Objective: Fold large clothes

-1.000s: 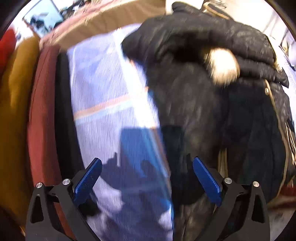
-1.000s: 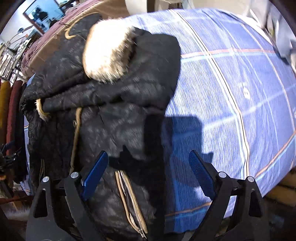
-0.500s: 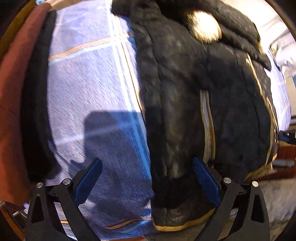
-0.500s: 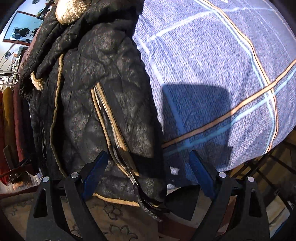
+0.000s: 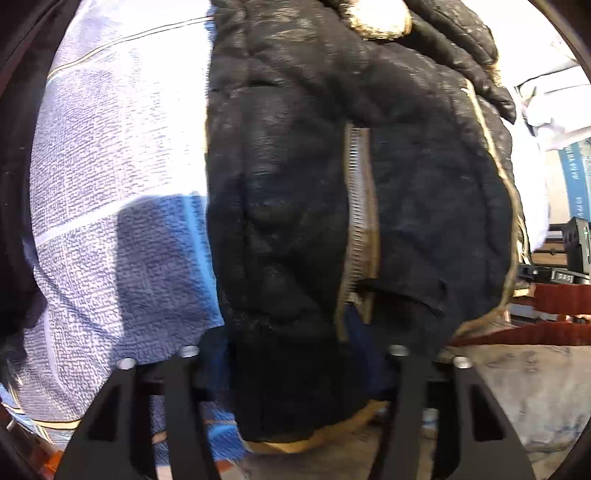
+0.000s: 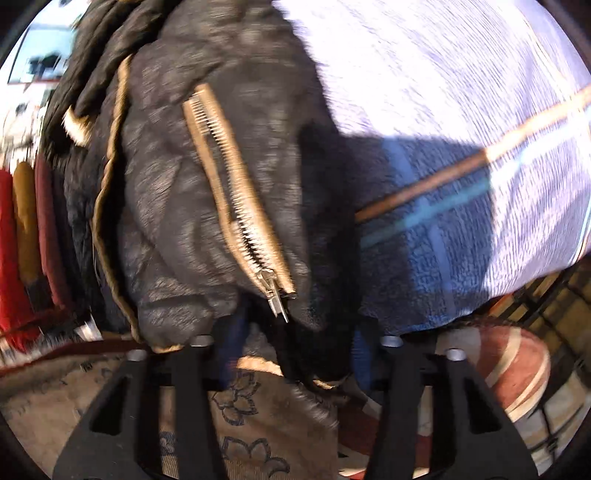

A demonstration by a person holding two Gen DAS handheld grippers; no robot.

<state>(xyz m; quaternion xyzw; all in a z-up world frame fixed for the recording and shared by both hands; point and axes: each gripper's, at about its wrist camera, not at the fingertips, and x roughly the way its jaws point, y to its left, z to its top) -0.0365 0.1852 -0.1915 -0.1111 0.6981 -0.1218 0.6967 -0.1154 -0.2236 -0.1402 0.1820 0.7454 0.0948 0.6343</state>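
1. At the near edge of the bed, a black quilted jacket lies on the blue checked bedspread, its tan-trimmed hem hanging just over that edge, probably so it can be gripped from below.
2. The left tongs have just been closing with the hem's left corner between them. They look clenched on the jacket, though the fabric hides the pads.
3. The right tongs have likewise just been closing. They appear to pinch the hem's other corner, just below the pocket zipper; motion blur makes contact hard to confirm.
4. Holding both lower corners spreads the load, so the hem could be carried toward the fur-trimmed hood at the far side for a first fold.
5. The padding is bulky, so a shallow grip may slip.
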